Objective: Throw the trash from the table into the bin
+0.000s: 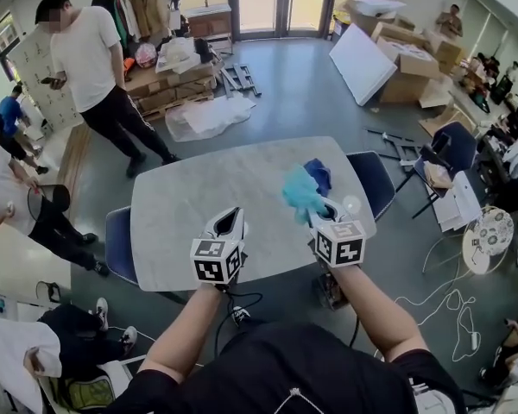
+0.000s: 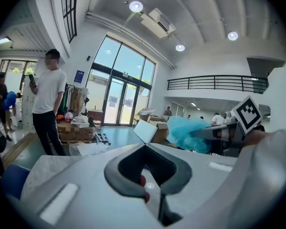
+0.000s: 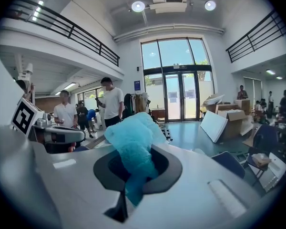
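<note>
Forearms reaching out from a dark shirt are carrying two hand-held grippers side by side over a pale grey table (image 1: 181,205) in a busy hall. On the person's right, the right gripper (image 1: 321,212) is pinching a crumpled teal wad of trash (image 1: 300,192): its jaws are squeezed narrow on the lower end of the wad, and the bulk of it is puffing up and forward beyond the tips, held above the right part of the tabletop. On the person's left, the left gripper (image 1: 231,216) is travelling with its jaws drawn together and nothing between them. A dark blue crumpled piece (image 1: 320,176) is lying on the table just beyond the teal wad, near the far right edge. Blue chairs are standing at both ends, one at the left (image 1: 119,244) and one at the right (image 1: 373,179). Farther off, a person in a white shirt and black trousers (image 1: 91,59) is standing looking down at a phone, and cardboard boxes (image 1: 406,59) are sitting stacked near the glass doors. No bin can be made out in any of the views.
</note>
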The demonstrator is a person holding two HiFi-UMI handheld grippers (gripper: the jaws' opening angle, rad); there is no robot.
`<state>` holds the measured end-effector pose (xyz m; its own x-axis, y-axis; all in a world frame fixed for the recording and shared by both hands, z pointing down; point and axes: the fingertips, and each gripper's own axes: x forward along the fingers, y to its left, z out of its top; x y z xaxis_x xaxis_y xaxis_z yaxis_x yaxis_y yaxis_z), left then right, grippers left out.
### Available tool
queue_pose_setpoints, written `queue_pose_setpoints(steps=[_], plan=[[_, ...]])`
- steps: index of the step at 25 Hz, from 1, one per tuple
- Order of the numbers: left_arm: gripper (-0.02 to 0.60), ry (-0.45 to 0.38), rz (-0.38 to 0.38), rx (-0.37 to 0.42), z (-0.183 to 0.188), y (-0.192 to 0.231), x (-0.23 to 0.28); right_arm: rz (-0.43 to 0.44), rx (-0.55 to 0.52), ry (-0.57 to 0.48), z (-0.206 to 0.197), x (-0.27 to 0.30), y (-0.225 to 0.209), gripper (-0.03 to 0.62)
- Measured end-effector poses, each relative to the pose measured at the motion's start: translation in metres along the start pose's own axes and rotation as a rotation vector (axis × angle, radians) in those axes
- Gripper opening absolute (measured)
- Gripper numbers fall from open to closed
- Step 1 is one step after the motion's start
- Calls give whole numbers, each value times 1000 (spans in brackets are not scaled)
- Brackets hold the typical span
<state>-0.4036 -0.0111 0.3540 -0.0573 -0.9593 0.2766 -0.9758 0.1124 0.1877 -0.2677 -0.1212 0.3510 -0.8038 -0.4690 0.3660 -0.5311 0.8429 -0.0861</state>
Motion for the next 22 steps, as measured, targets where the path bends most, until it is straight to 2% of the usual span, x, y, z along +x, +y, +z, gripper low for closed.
queue_pose_setpoints(steps=[11, 22], plan=[[0, 8, -69, 17, -14, -160, 32, -52, 29, -11, -28, -116, -109, 40], [0, 53, -166, 55, -56, -319, 56, -135, 99, -52, -80, -241, -216, 38]])
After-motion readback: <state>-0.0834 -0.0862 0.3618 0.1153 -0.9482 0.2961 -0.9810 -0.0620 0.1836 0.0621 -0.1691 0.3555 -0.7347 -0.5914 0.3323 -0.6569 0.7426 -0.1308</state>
